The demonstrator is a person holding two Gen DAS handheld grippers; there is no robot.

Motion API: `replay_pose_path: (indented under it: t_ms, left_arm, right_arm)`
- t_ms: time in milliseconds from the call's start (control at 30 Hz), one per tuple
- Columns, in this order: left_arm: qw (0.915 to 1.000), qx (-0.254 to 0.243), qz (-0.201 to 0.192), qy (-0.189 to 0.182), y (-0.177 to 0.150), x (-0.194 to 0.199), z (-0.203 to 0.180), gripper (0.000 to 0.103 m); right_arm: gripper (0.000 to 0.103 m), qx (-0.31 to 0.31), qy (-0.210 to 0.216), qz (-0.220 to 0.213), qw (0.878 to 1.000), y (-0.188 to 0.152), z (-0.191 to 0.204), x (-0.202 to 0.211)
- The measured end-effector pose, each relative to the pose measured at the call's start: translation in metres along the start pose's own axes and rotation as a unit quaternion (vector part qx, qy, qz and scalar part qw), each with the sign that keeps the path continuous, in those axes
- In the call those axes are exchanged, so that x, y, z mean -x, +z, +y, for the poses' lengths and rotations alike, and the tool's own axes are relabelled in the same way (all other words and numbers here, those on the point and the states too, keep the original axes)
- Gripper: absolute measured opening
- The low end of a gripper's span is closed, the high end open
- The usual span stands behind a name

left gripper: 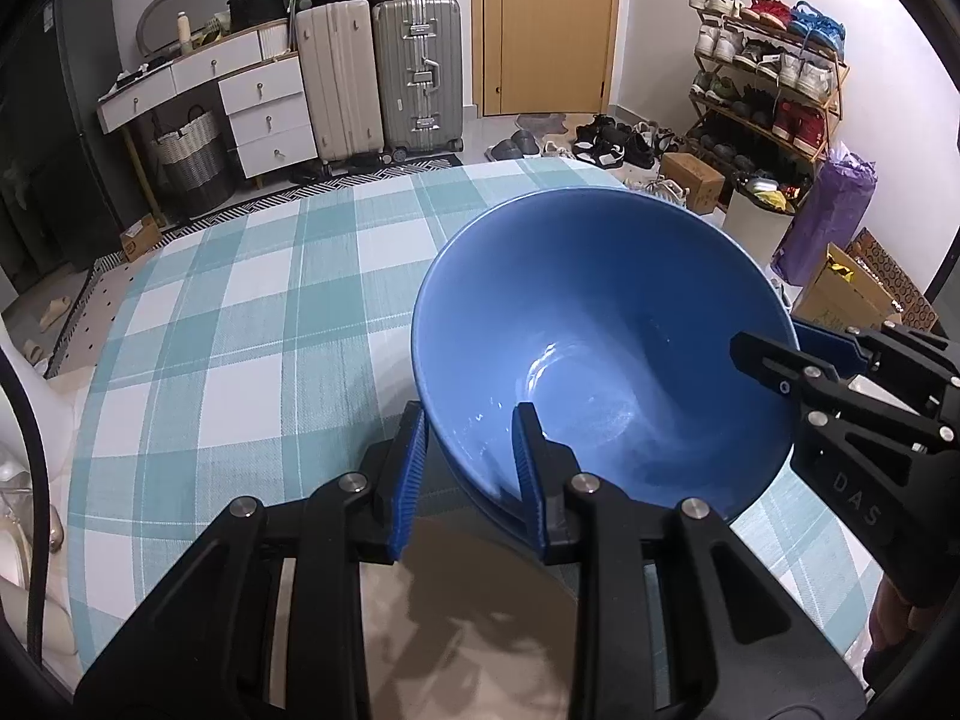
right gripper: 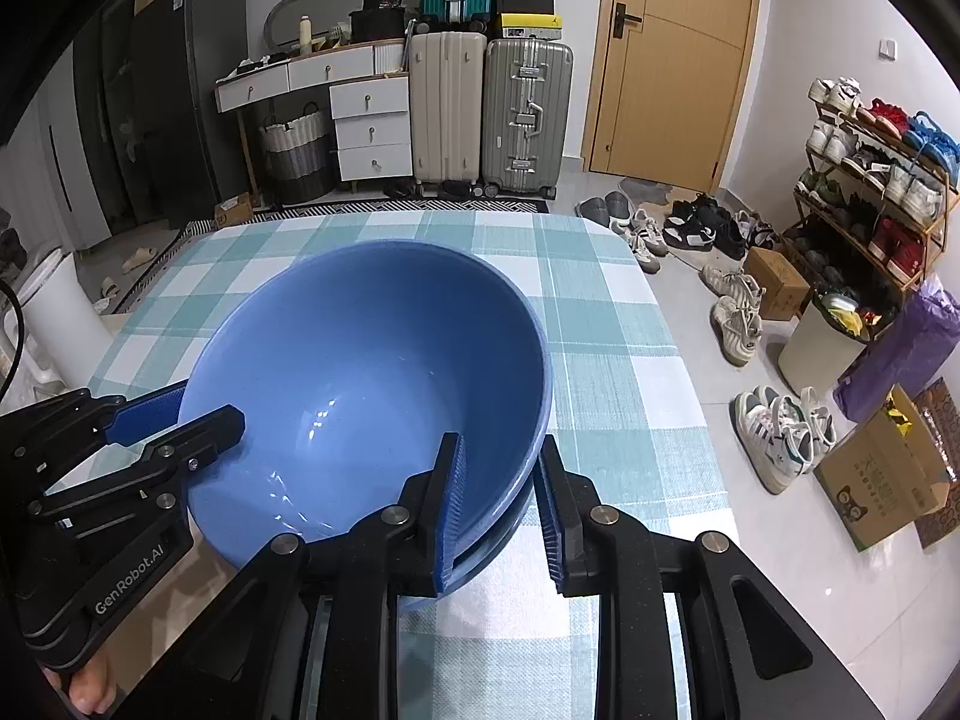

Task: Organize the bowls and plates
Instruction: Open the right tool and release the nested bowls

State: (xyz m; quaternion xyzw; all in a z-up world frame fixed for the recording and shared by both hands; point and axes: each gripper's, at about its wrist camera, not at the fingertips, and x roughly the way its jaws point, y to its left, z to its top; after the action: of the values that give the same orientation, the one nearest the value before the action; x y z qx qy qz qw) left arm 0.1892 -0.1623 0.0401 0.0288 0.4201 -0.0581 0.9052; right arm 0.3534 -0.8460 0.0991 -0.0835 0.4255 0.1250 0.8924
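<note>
A large blue bowl (left gripper: 600, 324) sits nested in a second blue dish whose rim shows just beneath it (right gripper: 498, 546), over the checked tablecloth. My left gripper (left gripper: 468, 480) straddles the bowl's near-left rim, one finger inside and one outside, with a gap at the outer finger. My right gripper (right gripper: 501, 510) straddles the right rim the same way. Each gripper also shows in the other's view: the right gripper (left gripper: 780, 360) and the left gripper (right gripper: 198, 420). The bowl (right gripper: 372, 372) is empty.
The round table with its teal and white checked cloth (left gripper: 252, 312) stretches to the left and back. Beyond it are suitcases (left gripper: 414, 78), a white drawer unit (left gripper: 264, 108), a door (left gripper: 546, 24), a shoe rack (left gripper: 774, 84) and cardboard boxes on the floor (right gripper: 876, 480).
</note>
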Motion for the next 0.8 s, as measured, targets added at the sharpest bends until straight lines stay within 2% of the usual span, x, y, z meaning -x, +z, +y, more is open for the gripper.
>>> replay_pose_path:
  t_ms: [633,700,800]
  left_arm:
    - [0.9999,0.004,0.009,-0.002,-0.006,-0.012,0.002,0.025]
    - [0.9999,0.008,0.012,-0.008,-0.006,-0.014,0.005,0.025]
    - [0.9998,0.012,0.016,-0.01,-0.005,-0.016,0.009,0.027]
  right_arm:
    - [0.028,-0.002,0.005,0.009,1.0,-0.01,-0.007,-0.007]
    - [0.038,0.0,0.005,0.006,1.0,-0.01,-0.007,-0.006]
    - [0.047,0.001,0.01,0.002,1.0,-0.011,-0.006,-0.004]
